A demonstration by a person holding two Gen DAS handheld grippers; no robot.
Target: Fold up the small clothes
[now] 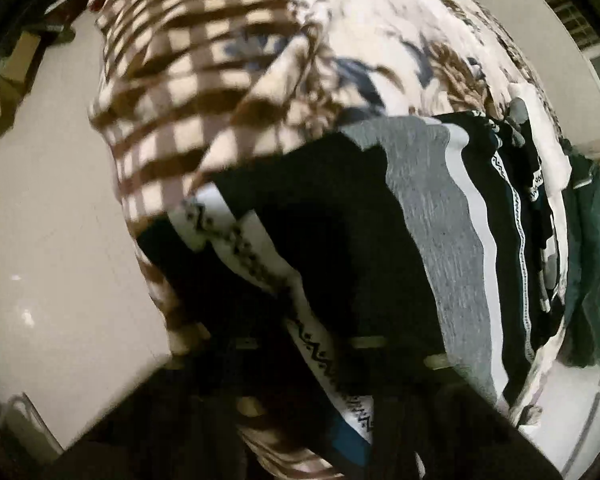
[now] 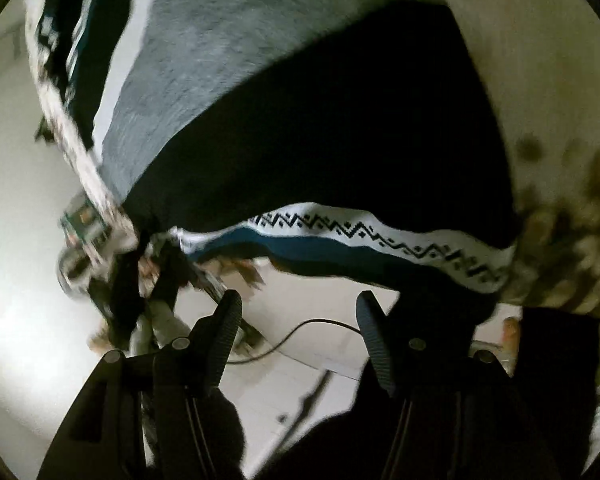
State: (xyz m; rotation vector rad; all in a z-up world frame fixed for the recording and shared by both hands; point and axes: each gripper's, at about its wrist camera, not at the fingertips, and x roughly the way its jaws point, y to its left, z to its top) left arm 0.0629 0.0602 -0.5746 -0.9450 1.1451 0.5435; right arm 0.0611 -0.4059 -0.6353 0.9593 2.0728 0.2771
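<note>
A small striped garment (image 1: 432,216), with black, grey and white bands and a zigzag trim, hangs in front of the left wrist camera. Its trimmed edge runs down into my left gripper (image 1: 352,400), whose dark jaws are shut on it and mostly hidden by the cloth. In the right wrist view the same garment (image 2: 300,128) spreads overhead, with its zigzag hem (image 2: 380,236) just above my right gripper (image 2: 300,316). That gripper is open, with nothing between its ribbed fingers (image 2: 228,320). The blurred left gripper (image 2: 148,264) holds the hem's left corner.
A brown-checked cloth (image 1: 172,80) and a white patterned cloth (image 1: 420,40) lie behind the garment on a pale surface (image 1: 40,220). Cardboard boxes (image 1: 16,76) stand at far left, a dark green cloth (image 1: 592,264) at right. A thin cable (image 2: 300,328) lies below the right gripper.
</note>
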